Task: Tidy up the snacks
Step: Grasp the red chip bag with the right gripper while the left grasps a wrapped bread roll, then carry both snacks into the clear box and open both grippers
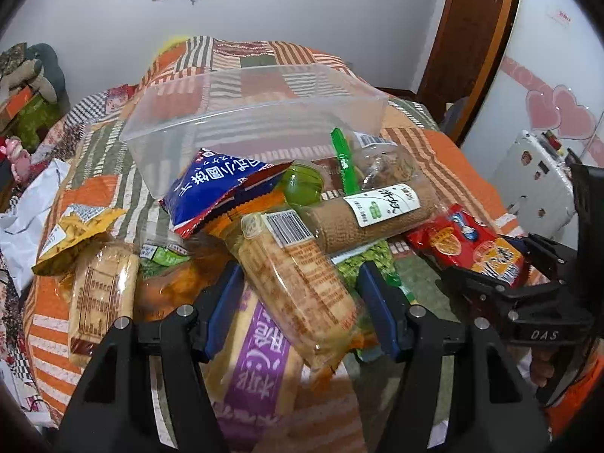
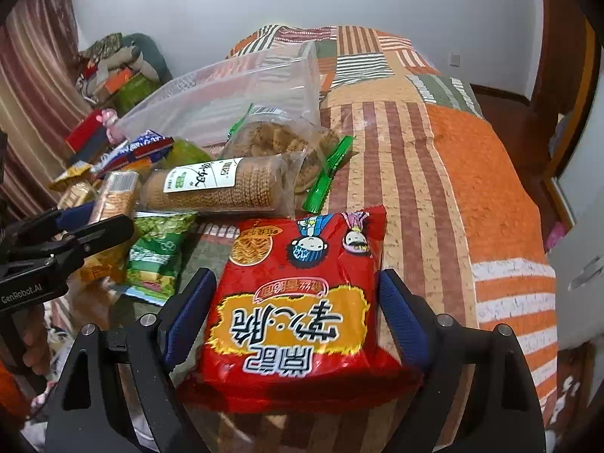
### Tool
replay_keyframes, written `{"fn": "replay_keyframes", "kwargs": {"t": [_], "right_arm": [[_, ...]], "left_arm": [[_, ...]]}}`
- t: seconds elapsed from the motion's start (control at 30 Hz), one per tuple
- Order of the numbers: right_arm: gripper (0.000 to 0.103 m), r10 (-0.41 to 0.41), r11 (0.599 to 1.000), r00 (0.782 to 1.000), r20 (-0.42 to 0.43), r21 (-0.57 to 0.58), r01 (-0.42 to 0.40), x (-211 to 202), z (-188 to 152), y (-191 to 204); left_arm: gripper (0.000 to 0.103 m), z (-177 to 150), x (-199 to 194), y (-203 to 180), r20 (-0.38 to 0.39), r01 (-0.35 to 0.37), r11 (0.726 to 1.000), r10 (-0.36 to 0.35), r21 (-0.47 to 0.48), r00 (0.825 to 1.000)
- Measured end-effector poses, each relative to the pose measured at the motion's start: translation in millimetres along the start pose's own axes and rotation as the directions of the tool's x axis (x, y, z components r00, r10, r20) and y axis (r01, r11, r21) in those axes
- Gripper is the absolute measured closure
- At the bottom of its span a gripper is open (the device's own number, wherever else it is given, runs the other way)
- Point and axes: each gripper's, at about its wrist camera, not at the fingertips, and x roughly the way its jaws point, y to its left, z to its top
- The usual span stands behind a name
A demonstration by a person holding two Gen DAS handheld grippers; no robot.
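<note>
Beside the clear bin [image 1: 256, 113] on the quilted bed [image 2: 472, 173]: snack pile. Left gripper [image 1: 302, 294] fingers straddle a cracker sleeve [image 1: 298, 283], contact unclear. Right gripper [image 2: 294, 302] fingers flank red noodle packet [image 2: 298, 302]; grip unclear.

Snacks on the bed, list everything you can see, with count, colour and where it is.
Clear bin: one, see-through, empty, behind the pile.
Red noodle packet: one, between the right gripper's fingers.
Cracker sleeve: one, tan, between the left gripper's fingers.
Brown biscuit roll: one, atop the pile.
Blue bag: one, against the bin.
Green pea bag: one, under the pile.
Quilt: one, orange striped patchwork.
Left gripper: black, blue pads.
Right gripper: same.
</note>
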Motion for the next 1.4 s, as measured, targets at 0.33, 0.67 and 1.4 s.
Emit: {"fn": "replay_keyframes", "kwargs": {"t": [0.33, 0.67, 1.4], "right_arm": [[0.035, -0.036, 0.999, 0.999, 0.033, -0.033, 0.037, -2.0, -0.6, 0.9], [0.036, -0.038, 0.999, 0.998, 0.050, 0.001, 0.038, -21.5, -6.3, -8.5], [0.036, 0.017, 1.000, 0.967, 0.256, -0.012, -0.015, -42.5, 55.2, 13.9]], "left_arm": [[0.067, -4.3, -11.7, 10.0, 0.031, 0.019, 1.000, -0.019, -0.015, 0.999], [0.070, -5.5, -30.8, 6.7, 0.067, 0.037, 0.999, -0.037, 0.009, 0.997], [0.071, 46.0, -71.2, 39.8, 0.229, 0.039, 0.999, -0.030, -0.036, 0.973]]}}
